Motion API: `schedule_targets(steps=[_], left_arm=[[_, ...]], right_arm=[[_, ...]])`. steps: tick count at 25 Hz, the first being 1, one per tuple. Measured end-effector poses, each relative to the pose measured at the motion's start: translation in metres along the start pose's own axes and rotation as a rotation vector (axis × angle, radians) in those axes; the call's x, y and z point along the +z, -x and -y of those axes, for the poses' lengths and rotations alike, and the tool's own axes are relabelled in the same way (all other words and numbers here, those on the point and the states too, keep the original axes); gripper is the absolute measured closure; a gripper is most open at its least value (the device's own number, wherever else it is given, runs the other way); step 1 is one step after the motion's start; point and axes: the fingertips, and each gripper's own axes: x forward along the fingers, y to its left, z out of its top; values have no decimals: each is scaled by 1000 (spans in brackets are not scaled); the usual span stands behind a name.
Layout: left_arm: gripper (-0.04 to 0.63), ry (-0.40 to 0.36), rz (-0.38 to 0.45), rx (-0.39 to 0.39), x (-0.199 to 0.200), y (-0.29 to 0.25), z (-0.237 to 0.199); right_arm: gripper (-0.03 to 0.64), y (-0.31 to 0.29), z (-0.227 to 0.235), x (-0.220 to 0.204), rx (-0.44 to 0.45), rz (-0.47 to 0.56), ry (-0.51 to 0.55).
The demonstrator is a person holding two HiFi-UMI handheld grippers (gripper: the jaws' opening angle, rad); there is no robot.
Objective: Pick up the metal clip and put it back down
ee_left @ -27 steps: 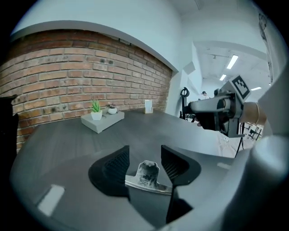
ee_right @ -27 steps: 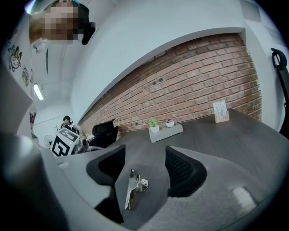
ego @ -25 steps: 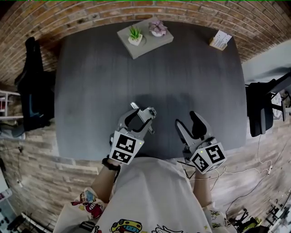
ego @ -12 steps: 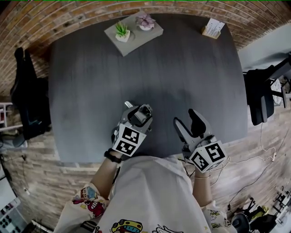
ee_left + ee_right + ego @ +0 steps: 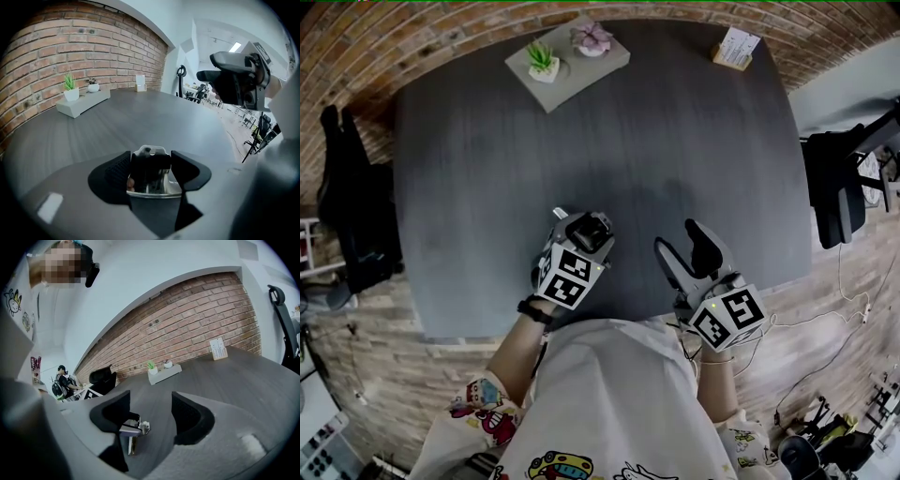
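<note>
The metal clip (image 5: 151, 182), black with shiny silver handles, sits between the two black pads (image 5: 115, 173) of my left gripper (image 5: 151, 165). Both pads still touch its sides while the jaws are opening. In the head view my left gripper (image 5: 584, 231) tilts steeply down at the dark table (image 5: 487, 187), close to the front edge, and the clip is mostly hidden under it. My right gripper (image 5: 682, 247) hovers to its right, open with nothing between its fingers. In the right gripper view (image 5: 151, 417) a small silver piece (image 5: 134, 429) shows by the left jaw; I cannot tell what it is.
A grey block (image 5: 602, 62) with two small potted plants stands at the table's far side, and a card holder (image 5: 732, 48) at the far right corner. Black chairs stand left (image 5: 352, 202) and right (image 5: 839, 187) of the table. A brick wall (image 5: 70, 42) runs behind.
My left gripper has tipped up steeper with the clip, so its marker cube now faces upward. The right gripper has barely moved.
</note>
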Motion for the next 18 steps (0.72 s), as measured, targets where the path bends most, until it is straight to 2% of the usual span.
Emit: schedule_targets(steps=[6,10,18], left_arm=[[295,10,-11,-16,-2,-3,3],[283,-18,-37,-7,-5,-6,4],[285,-21,-53,-5,-7,-9,6]], right_arm=[[344,0,-2,1,8,-10,-3],[344,-3,-3,1,13,-13,-8],[344,-4,-2,2,22,-19,-9]])
